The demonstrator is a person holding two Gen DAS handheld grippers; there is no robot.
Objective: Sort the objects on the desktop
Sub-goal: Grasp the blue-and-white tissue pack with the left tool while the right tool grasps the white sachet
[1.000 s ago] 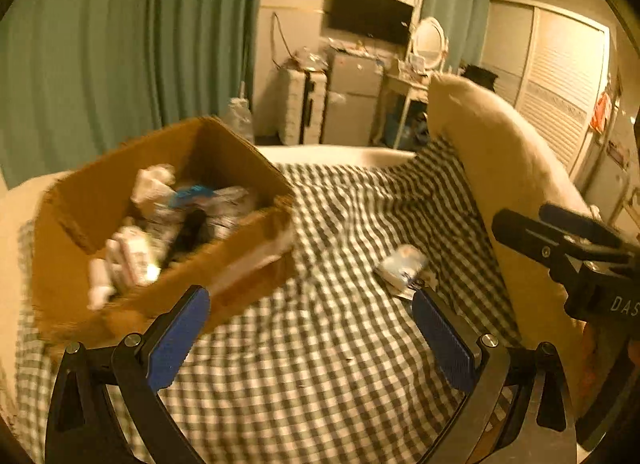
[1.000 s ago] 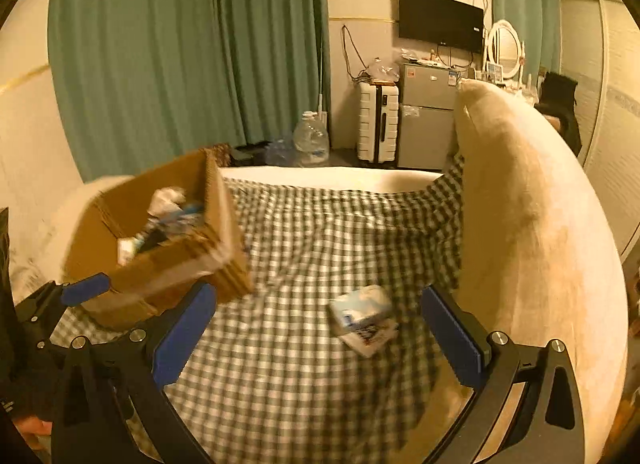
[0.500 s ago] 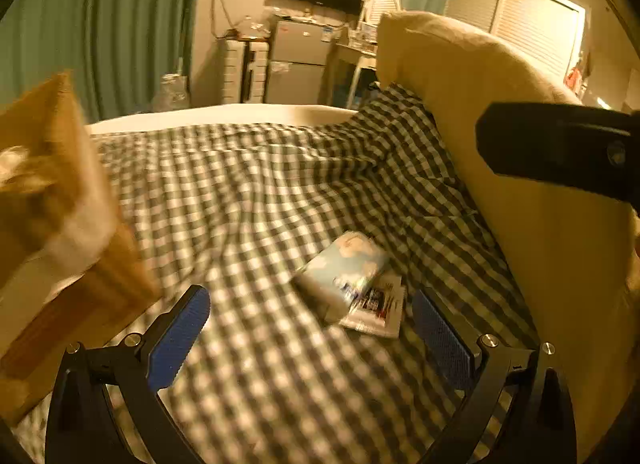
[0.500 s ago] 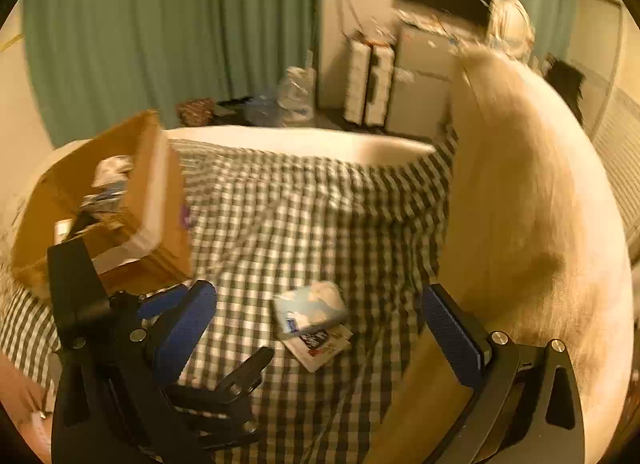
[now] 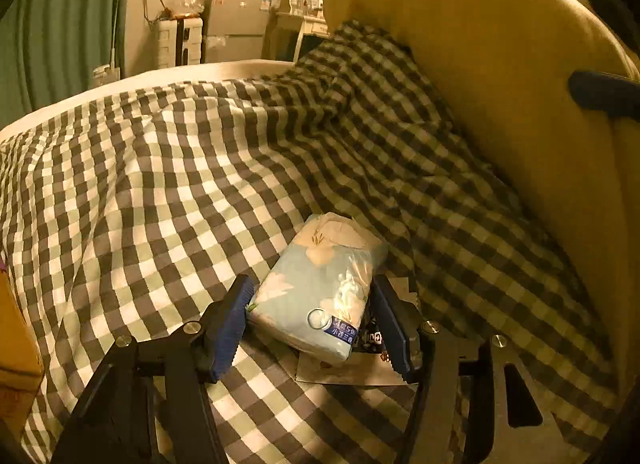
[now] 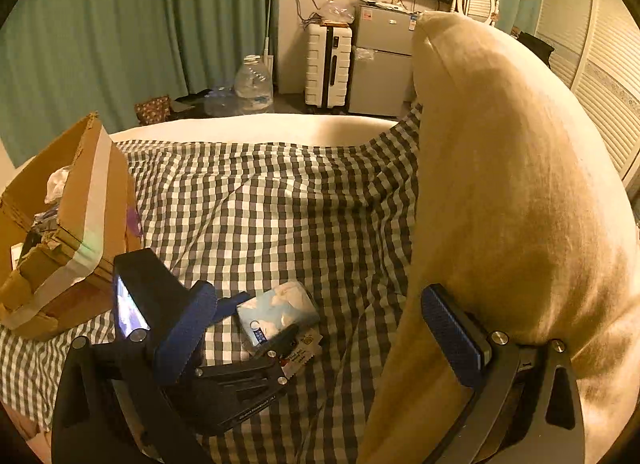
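Checked cloth [image 6: 280,203] covers the work surface, with a large beige cushion [image 6: 500,183] standing along its right edge. Cardboard box [image 6: 92,199] sits at the left of the cloth, open-topped and already holding a jumble of small packets and wrappers; judged from that, most of the sorting is done. Only two loose items show on the cloth: a pale blue tissue pack [image 5: 320,292] and, partly beneath it, a flat printed sachet [image 5: 360,364]. Both lie near the cushion, well apart from the box. Left gripper [image 5: 316,328] is down at the cloth with its blue fingers [image 5: 232,324] on either side of the tissue pack; the jaws are close against its sides, but whether they are pressing or merely bracketing it I cannot tell, and the pack is not lifted. Right gripper [image 6: 320,336] hangs spread wide with nothing between its fingers, the right one up against the cushion. Remaining, by my reading: grip and carry the tissue pack to the box, then the sachet.
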